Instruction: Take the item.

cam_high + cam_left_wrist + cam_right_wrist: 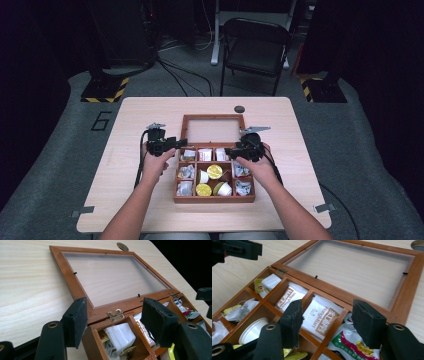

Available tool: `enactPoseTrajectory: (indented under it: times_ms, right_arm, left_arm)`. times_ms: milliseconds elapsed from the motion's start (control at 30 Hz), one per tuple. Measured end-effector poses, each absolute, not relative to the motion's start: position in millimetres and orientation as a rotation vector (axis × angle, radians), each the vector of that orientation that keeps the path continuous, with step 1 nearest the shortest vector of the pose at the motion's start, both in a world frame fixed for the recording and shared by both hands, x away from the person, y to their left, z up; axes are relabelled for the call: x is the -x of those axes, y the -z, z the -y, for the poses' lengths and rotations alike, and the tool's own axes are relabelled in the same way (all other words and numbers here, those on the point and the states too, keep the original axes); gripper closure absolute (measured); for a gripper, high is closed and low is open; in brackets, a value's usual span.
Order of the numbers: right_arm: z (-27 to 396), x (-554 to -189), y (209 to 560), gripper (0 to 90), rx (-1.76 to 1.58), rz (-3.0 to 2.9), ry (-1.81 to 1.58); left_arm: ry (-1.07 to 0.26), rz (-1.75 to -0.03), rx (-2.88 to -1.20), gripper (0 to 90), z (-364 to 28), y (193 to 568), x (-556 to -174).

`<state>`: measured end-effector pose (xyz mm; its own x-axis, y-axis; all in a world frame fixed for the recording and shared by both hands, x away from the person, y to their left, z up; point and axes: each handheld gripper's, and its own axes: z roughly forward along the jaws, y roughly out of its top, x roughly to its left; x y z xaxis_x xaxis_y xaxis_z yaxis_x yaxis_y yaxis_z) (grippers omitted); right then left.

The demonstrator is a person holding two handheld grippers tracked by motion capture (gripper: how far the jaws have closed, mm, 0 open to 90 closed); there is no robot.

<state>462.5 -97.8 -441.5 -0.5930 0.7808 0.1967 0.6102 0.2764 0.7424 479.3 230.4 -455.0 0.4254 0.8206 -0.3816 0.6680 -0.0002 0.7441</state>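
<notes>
A wooden box (214,172) sits at the middle of the tabletop (130,115), its glass-paned lid (213,129) folded flat back toward 12 o'clock on two brass hinges (115,315). The box is split into compartments holding sachets (322,316), white cups (202,176) and yellow-lidded cups (215,171).

The left gripper (181,143) hovers at the box's 10 o'clock corner, its jaws apart with nothing between them; in the left gripper view they straddle the hinge and the corner compartment of white packets without touching either. The right gripper (231,151) hangs over the box's upper right part, at about 2 o'clock. Its jaws also stand released, over the top row of sachets, empty as far as the right gripper view shows, though the gap beneath them is partly hidden.

A small dark disc (239,109) lies on the tabletop just beyond the lid at 12 o'clock. A folding chair (255,45) stands on the floor past the far edge.
</notes>
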Motion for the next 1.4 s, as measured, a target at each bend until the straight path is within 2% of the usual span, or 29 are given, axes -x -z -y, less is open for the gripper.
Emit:
enactPoseTrajectory:
  times_ms: [367, 567, 933, 1133, 1400]
  right_arm:
    - [79.3, -441.8, 446.8, 35.6, -1.215, -2.407, -1.221]
    - [71.1, -430.5, 448.7, 40.5, -1.161, -2.426, -1.182]
    - [62.0, -420.0, 454.8, 41.0, -1.135, -2.481, -1.121]
    - [59.2, -419.4, 458.4, 33.5, -1.166, -2.514, -1.133]
    - [54.6, -417.6, 469.5, 32.1, -1.153, -2.532, -1.114]
  left_arm:
    - [-0.228, -1.274, -1.724, 36.0, -234.7, 443.1, -466.5]
    - [-0.248, -1.256, -1.723, 36.2, -234.7, 437.7, -459.9]
    - [-0.243, -1.249, -1.7, 37.2, -232.8, 434.9, -451.4]
    - [-0.28, -1.235, -1.718, 36.6, -234.8, 438.8, -449.9]
    - [-0.272, -1.245, -1.739, 33.1, -237.7, 444.4, -448.8]
